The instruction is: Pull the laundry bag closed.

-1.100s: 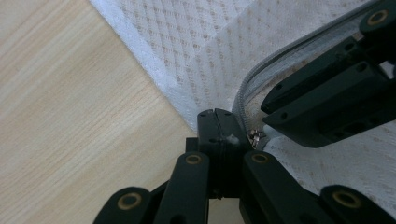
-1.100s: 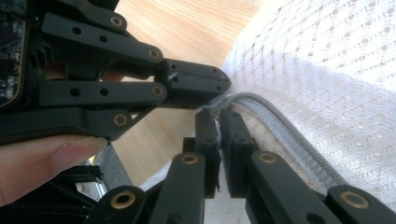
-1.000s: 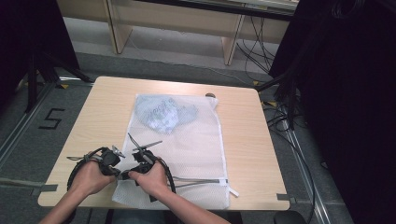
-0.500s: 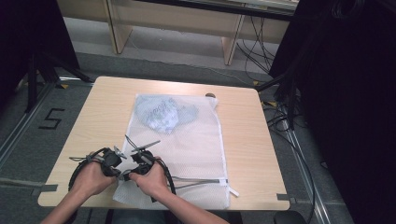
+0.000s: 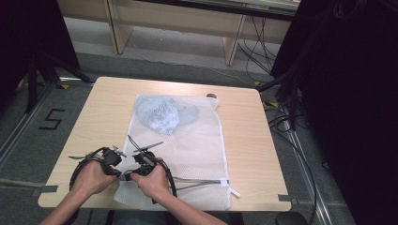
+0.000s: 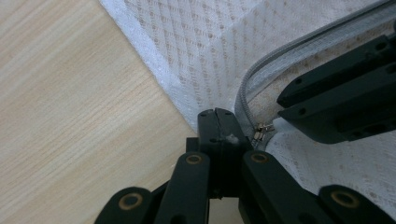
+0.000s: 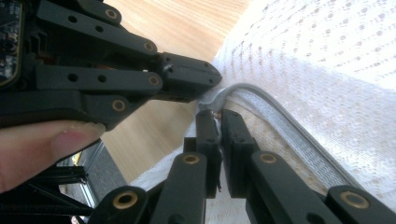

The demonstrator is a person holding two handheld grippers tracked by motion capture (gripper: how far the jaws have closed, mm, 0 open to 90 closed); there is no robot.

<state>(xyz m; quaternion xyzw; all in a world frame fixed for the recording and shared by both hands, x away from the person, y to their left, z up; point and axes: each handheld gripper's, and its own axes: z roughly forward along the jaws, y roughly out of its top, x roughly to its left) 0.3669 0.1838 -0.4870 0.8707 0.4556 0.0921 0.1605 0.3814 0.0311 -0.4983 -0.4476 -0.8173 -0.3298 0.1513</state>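
Since the earlier frames the two grippers had drawn slightly closer together at the near-left corner of the white mesh bag (image 5: 187,150), which lay flat on the table (image 5: 94,112) with blue-patterned cloth (image 5: 164,115) inside its far end. The left gripper (image 6: 215,116) was clenched on the bag's corner fabric beside the zipper pull (image 6: 259,132). The right gripper (image 7: 218,122) was pinched at the grey zipper track (image 7: 280,114), though what it held was hidden between the jaws, and the high view was too small to resolve either grip.

white mesh laundry bag (image 5: 187,150) flat on table, bluish cloth (image 5: 162,114) inside far end, grey zipper (image 6: 247,91) at near-left corner.
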